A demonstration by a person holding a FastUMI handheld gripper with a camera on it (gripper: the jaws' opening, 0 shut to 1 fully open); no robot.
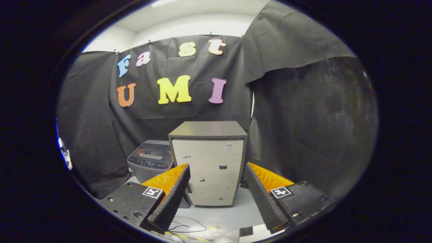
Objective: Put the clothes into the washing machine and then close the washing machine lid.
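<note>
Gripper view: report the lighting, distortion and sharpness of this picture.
Gripper view: even overhead light, bright on the ceiling; fisheye bending bows the booth wall; the cabinet and the washing machine beside it look sharp, with faint sheen on the washer's lid; the tongs are open, empty, slightly soft up close.

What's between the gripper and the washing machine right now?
In the gripper view, the open gripper holds nothing. Bare pale floor runs ahead; the washing machine sits beyond the left finger, beside a tall cabinet.
</note>
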